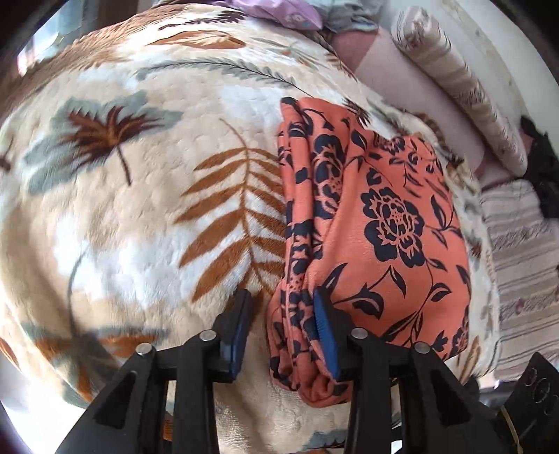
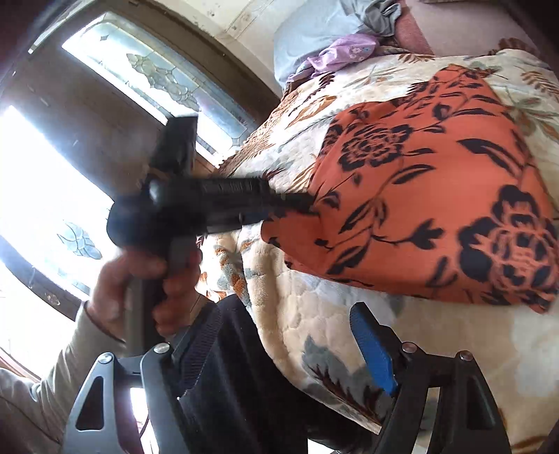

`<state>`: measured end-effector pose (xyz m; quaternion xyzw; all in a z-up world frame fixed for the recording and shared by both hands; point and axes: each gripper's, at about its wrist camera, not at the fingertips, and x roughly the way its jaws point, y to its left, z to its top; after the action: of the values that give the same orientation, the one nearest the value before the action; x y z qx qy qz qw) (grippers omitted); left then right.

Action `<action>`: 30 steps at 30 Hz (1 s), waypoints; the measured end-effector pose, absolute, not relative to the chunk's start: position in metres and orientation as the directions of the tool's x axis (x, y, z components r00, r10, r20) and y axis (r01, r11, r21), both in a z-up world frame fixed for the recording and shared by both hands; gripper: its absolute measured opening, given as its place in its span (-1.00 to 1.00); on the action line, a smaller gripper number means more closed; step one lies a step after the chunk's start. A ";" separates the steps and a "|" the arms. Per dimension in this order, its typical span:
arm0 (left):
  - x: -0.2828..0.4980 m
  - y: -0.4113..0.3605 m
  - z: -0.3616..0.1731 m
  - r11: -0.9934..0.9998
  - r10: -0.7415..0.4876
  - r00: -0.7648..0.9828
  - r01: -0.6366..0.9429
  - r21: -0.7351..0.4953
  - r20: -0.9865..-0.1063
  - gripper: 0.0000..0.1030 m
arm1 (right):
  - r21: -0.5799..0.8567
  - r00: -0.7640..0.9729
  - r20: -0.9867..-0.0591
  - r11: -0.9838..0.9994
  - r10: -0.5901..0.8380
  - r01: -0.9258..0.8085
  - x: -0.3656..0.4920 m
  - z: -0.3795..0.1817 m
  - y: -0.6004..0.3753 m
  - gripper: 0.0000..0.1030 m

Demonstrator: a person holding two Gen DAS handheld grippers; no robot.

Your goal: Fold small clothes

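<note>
An orange garment with dark blue flowers (image 1: 380, 223) lies folded on a leaf-patterned blanket (image 1: 122, 195). My left gripper (image 1: 283, 307) is open at the garment's near left edge; its right finger rests on the cloth and its left finger on the blanket. In the right wrist view the same garment (image 2: 436, 195) lies on the blanket (image 2: 314, 321), with the left gripper (image 2: 297, 206) at its left edge. My right gripper (image 2: 272, 335) is open and empty, apart from the garment, near the bed's edge.
A purple garment (image 1: 279, 10) and grey cloth lie at the far end of the bed. A patterned pillow (image 1: 454, 80) and a striped cover (image 1: 524, 265) are on the right. A window (image 2: 70, 157) and the person's hand (image 2: 146, 279) show at the left.
</note>
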<state>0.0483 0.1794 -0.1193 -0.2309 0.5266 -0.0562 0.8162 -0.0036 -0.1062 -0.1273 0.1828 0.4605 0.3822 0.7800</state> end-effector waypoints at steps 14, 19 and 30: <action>0.071 0.132 -0.042 0.953 -0.233 0.586 -0.022 -0.302 -0.776 0.14 | 0.822 0.456 -0.461 0.560 0.761 -0.103 0.065 -0.124 -0.241 0.60; 0.104 0.118 -0.087 0.984 -0.074 0.508 -0.105 -0.146 -0.858 0.14 | 0.864 0.368 -0.470 0.503 0.802 0.006 0.136 -0.156 -0.234 0.60; 0.088 0.142 -0.118 0.958 -0.150 0.515 -0.136 -0.253 -0.844 0.40 | 0.589 0.316 -0.725 0.788 0.612 -0.176 0.137 -0.164 -0.165 -0.13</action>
<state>0.0885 0.1419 -0.1185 -0.1451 0.4924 -0.0042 0.8582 0.1368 -0.1645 -0.1635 0.2065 0.5281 0.2513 0.7844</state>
